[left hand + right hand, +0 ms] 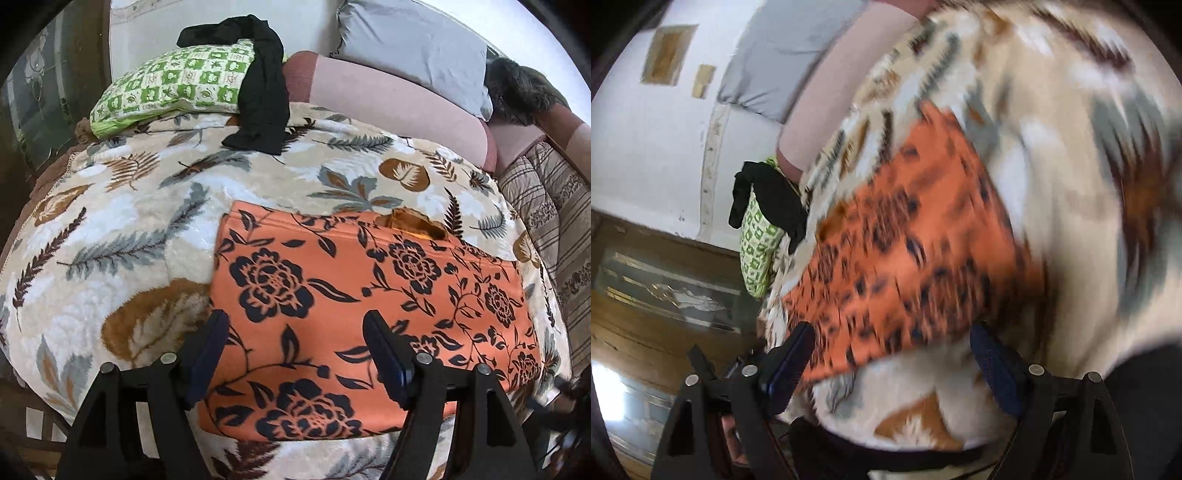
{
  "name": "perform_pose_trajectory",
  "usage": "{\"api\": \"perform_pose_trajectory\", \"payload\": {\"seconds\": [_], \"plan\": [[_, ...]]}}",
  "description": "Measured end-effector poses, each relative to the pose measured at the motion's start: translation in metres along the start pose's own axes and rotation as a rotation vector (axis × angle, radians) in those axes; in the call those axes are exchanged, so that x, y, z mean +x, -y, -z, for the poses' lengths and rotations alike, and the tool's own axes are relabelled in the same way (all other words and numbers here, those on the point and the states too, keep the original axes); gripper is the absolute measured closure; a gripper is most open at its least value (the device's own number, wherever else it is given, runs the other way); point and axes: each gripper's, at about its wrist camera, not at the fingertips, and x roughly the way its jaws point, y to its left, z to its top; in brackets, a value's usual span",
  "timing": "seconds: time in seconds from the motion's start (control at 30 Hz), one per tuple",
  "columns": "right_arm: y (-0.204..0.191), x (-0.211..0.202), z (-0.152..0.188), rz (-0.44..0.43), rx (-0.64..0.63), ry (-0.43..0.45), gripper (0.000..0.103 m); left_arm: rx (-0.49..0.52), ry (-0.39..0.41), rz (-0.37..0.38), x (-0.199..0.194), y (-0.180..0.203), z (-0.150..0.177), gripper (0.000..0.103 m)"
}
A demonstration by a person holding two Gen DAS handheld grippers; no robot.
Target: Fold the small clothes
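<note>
An orange garment with a black flower print lies folded into a flat rectangle on the leaf-patterned blanket. My left gripper hovers over its near left part, jaws wide apart, nothing pinched between the blue pads. In the blurred right wrist view the same orange garment lies ahead of my right gripper, which stands open above the blanket near the garment's close edge. A black garment is draped over a green checked pillow at the far side.
A pink bolster, a grey pillow and a dark furry item lie at the bed's far end. A striped quilt is on the right. Wooden furniture with glass stands beside the bed, and a white wall behind.
</note>
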Motion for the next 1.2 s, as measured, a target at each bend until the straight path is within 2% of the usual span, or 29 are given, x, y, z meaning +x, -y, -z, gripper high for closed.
{"api": "perform_pose_trajectory", "payload": {"seconds": [0.07, 0.13, 0.23, 0.43, 0.53, 0.63, 0.8, 0.97, 1.1, 1.17, 1.2], "plan": [[0.012, 0.007, 0.007, 0.005, 0.052, 0.005, 0.015, -0.006, -0.008, 0.011, 0.002, 0.008, 0.005, 0.025], [0.028, 0.012, 0.008, -0.029, 0.143, 0.024, 0.015, 0.011, -0.017, 0.027, 0.006, 0.021, 0.011, 0.025], [0.047, 0.010, -0.001, -0.090, 0.266, 0.100, 0.015, 0.050, -0.038, 0.042, 0.017, 0.044, 0.019, 0.025], [0.059, 0.016, -0.027, -0.162, 0.351, 0.163, 0.014, 0.110, -0.074, 0.076, 0.037, 0.082, 0.031, 0.025], [0.052, 0.014, -0.036, -0.142, 0.321, 0.199, 0.016, 0.145, -0.061, 0.081, 0.039, 0.094, 0.030, 0.025], [0.059, 0.014, -0.040, -0.092, 0.331, 0.205, 0.034, 0.152, -0.029, 0.073, 0.039, 0.098, 0.026, 0.025], [0.051, 0.015, -0.044, -0.049, 0.286, 0.213, 0.034, 0.154, -0.044, 0.049, 0.056, 0.103, 0.023, 0.024], [0.030, 0.013, -0.047, -0.001, 0.196, 0.230, 0.034, 0.156, 0.044, 0.043, 0.046, 0.103, 0.020, 0.022], [0.029, 0.027, -0.052, 0.083, 0.131, 0.209, 0.035, 0.221, -0.069, -0.046, 0.091, 0.108, 0.025, 0.017], [0.032, 0.030, -0.054, 0.085, 0.148, 0.204, 0.044, 0.229, -0.024, -0.044, 0.081, 0.110, 0.022, 0.017], [0.031, 0.029, -0.056, 0.085, 0.142, 0.195, 0.048, 0.218, 0.001, -0.009, 0.070, 0.110, 0.019, 0.017]]}}
